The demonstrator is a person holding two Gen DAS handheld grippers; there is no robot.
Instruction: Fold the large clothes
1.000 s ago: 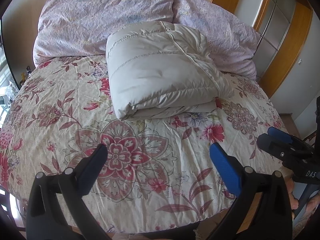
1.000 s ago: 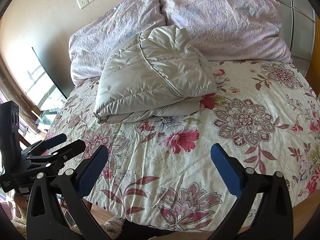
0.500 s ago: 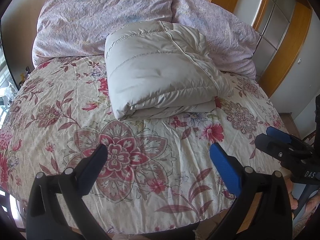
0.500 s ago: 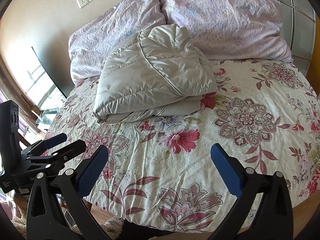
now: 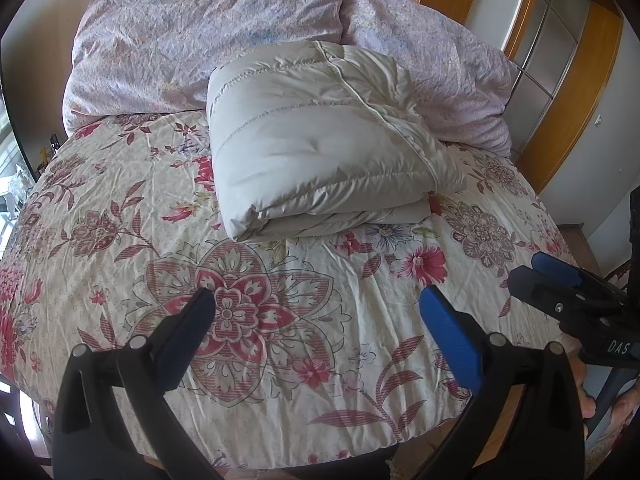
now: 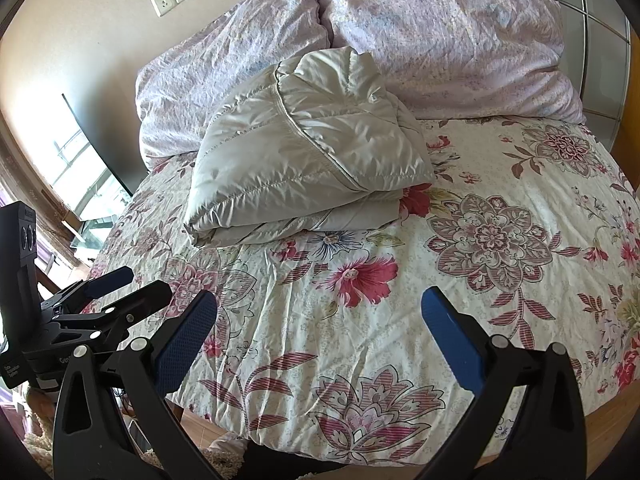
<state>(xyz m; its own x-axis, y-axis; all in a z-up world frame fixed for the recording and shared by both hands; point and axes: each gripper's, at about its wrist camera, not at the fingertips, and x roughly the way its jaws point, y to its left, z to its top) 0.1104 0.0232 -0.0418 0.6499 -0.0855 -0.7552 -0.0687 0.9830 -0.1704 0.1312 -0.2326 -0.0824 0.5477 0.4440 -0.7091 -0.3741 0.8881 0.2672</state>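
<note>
Over the foot of the bed, the left gripper is being held with its jaws spread wide and nothing between them; the right gripper is being held the same way, apart and empty, also clear of the cloth. Compared with one second ago, almost nothing is being changed: both tools are being kept at the same stand-off, and the view is drifting only slightly. This is being read as a pause after the folding, with the task judged at or near completion.

Beyond the fingertips, the floral bedspread is being left bare. Farther up the bed, the padded grey coat is lying as a compact folded bundle, its far edge resting against the two lilac pillows.

From the left wrist view, the right gripper's body and part of the person's hand are being shown at the right edge, along with wooden door framing; the coat's top face and its seam are being seen squarely. From the right wrist view, the left gripper's body, a wall socket and a window at the left are being shown instead, and the stacked layers along the coat's near edge are being seen more clearly.
</note>
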